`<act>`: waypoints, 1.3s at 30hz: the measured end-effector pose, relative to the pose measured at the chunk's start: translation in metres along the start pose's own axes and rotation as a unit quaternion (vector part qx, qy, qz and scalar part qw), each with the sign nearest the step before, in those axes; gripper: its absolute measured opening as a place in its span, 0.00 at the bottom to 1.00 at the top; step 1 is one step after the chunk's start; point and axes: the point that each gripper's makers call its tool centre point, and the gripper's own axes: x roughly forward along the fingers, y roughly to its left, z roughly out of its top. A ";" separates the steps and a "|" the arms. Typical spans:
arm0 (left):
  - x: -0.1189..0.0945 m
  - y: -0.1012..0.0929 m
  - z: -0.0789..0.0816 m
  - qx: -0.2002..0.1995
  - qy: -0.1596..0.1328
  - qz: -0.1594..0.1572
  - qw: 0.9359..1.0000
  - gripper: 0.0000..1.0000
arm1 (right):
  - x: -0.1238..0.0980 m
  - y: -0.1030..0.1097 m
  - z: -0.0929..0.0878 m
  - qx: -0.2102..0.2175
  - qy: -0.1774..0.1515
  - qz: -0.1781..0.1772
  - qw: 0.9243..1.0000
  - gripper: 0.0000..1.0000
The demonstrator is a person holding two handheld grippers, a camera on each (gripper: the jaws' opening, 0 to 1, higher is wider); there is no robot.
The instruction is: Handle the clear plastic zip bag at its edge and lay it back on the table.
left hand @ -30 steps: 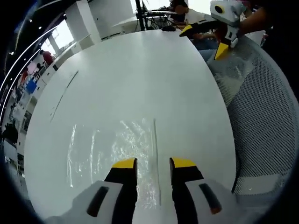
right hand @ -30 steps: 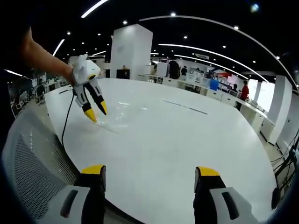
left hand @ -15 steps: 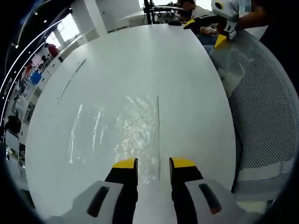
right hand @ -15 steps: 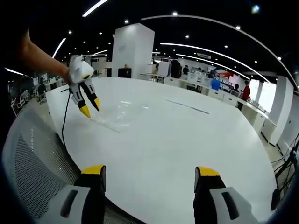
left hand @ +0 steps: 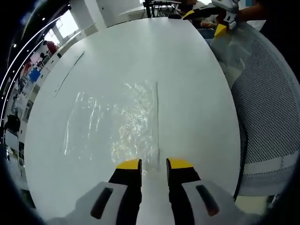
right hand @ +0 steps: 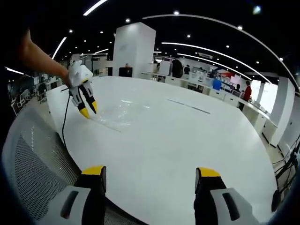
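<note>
The clear plastic zip bag (left hand: 117,124) lies flat and crinkled on the white table (left hand: 140,51), its zip strip running straight up from my jaws. My left gripper (left hand: 153,165) hovers at the bag's near corner with yellow tips a narrow gap apart, holding nothing that I can see. The right gripper view shows this left gripper (right hand: 88,110) in a person's hand, tips pointing down at the bag (right hand: 119,115) by its near edge. My right gripper (right hand: 150,172) is wide open and empty over the table's rim (right hand: 140,206). It appears far off in the left gripper view (left hand: 206,21).
A grey mesh chair (left hand: 267,93) stands against the table's edge, also visible low on the left (right hand: 33,168). A thin dark strip (right hand: 187,107) lies on the far tabletop. A cable (right hand: 65,122) hangs from the left gripper. Desks and people sit far behind.
The left gripper drew back to the bag's near corner and its jaws narrowed a little. The bag now lies spread flat. The right gripper stayed still.
</note>
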 end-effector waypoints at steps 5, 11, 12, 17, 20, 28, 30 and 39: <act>0.005 0.002 -0.003 -0.005 0.004 -0.007 1.000 0.13 | 0.000 0.000 -0.001 -0.001 0.002 0.000 1.000 0.77; 0.007 -0.003 -0.005 -0.019 0.002 -0.020 1.000 0.08 | 0.000 -0.001 -0.001 0.000 0.002 -0.002 1.000 0.77; 0.007 -0.003 -0.005 -0.020 0.002 -0.022 1.000 0.07 | 0.000 -0.001 -0.001 0.000 0.002 -0.003 1.000 0.77; 0.007 -0.004 -0.005 -0.031 -0.002 -0.032 0.999 0.05 | 0.000 0.001 0.000 0.001 0.003 -0.002 1.000 0.76; 0.007 -0.004 -0.004 -0.039 -0.003 -0.037 0.999 0.04 | -0.001 0.001 0.001 0.001 0.003 -0.001 1.000 0.76; 0.007 -0.004 -0.003 -0.038 0.003 -0.030 0.999 0.00 | -0.001 0.002 0.001 -0.001 0.005 0.000 1.000 0.76; 0.006 -0.004 -0.003 -0.036 0.002 -0.028 0.999 0.00 | -0.001 0.002 0.001 -0.003 0.005 0.000 1.000 0.76; 0.000 -0.005 0.003 -0.023 -0.001 -0.020 1.000 0.00 | -0.002 0.003 -0.002 -0.036 0.026 0.001 0.999 0.72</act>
